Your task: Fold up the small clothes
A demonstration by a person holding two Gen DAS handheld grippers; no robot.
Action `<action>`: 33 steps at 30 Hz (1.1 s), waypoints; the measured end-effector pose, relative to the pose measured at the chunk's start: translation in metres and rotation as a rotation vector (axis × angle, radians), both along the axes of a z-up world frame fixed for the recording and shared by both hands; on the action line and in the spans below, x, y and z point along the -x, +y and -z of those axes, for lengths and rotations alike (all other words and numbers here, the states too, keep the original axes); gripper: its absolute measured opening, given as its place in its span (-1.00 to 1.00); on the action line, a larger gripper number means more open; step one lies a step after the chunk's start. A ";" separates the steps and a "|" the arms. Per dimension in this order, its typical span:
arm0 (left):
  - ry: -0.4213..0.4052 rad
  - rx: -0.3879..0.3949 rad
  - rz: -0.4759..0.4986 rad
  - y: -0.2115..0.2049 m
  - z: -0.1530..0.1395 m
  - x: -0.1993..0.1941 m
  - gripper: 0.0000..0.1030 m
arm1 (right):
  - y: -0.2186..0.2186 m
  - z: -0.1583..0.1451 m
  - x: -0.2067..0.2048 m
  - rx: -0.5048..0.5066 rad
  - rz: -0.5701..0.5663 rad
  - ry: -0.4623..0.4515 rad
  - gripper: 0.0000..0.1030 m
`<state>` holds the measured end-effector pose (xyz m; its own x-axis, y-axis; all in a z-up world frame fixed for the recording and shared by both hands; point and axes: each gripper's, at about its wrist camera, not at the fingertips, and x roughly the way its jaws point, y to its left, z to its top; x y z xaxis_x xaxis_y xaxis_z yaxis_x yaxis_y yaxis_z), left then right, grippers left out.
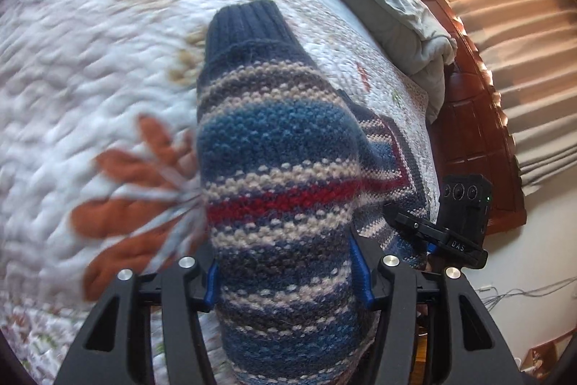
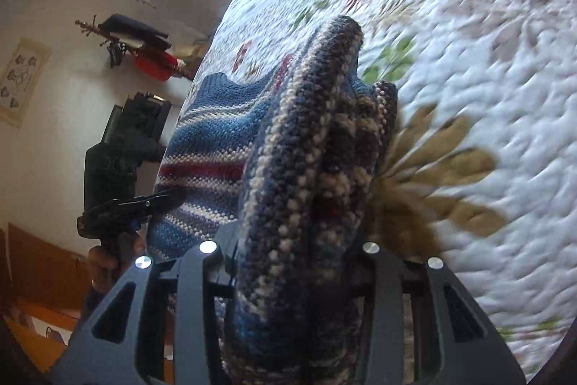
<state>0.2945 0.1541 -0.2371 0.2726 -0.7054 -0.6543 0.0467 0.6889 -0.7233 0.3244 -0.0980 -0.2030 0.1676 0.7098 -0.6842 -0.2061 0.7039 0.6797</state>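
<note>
While lifted, sweater (image 1: pixel 281 175) fills both grippers' fingers (image 1: pixel 212 280).

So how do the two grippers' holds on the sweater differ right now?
The left gripper clamps a flat sleeve with a navy ribbed cuff; the right gripper clamps a thicker, bunched fold. Blue pads show on the left gripper; the right gripper's are hidden. Both hold the same striped sweater above the quilt.
</note>
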 end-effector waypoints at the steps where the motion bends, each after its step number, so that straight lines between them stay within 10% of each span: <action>1: 0.001 -0.008 -0.005 0.011 0.006 0.006 0.09 | 0.012 0.005 0.006 0.004 -0.008 0.003 -0.28; 6: 0.028 0.020 -0.044 0.045 0.039 0.017 0.15 | 0.043 0.028 0.013 -0.008 -0.022 0.029 -0.23; 11: 0.027 0.050 -0.070 0.044 0.049 0.017 0.39 | 0.026 0.031 0.003 -0.049 -0.020 0.080 0.44; 18: -0.218 -0.086 -0.200 0.058 -0.027 0.063 0.39 | -0.004 0.002 -0.051 -0.105 0.087 0.053 0.65; 21: -0.320 -0.053 -0.145 0.035 -0.042 0.093 0.40 | 0.015 0.013 -0.076 -0.096 0.062 0.082 0.43; 23: -0.333 -0.033 -0.111 0.019 -0.035 0.108 0.40 | 0.029 0.020 -0.085 -0.086 0.012 0.095 -0.40; 25: -0.315 -0.025 -0.087 0.011 -0.022 0.114 0.39 | 0.038 0.018 -0.086 -0.003 -0.026 0.045 -0.78; 29: -0.263 0.034 -0.106 0.006 0.003 0.121 0.39 | 0.032 -0.009 -0.078 0.001 0.011 -0.155 -0.82; 33: -0.252 0.053 -0.115 0.006 0.015 0.126 0.39 | 0.028 0.043 -0.078 0.120 0.032 -0.055 -0.79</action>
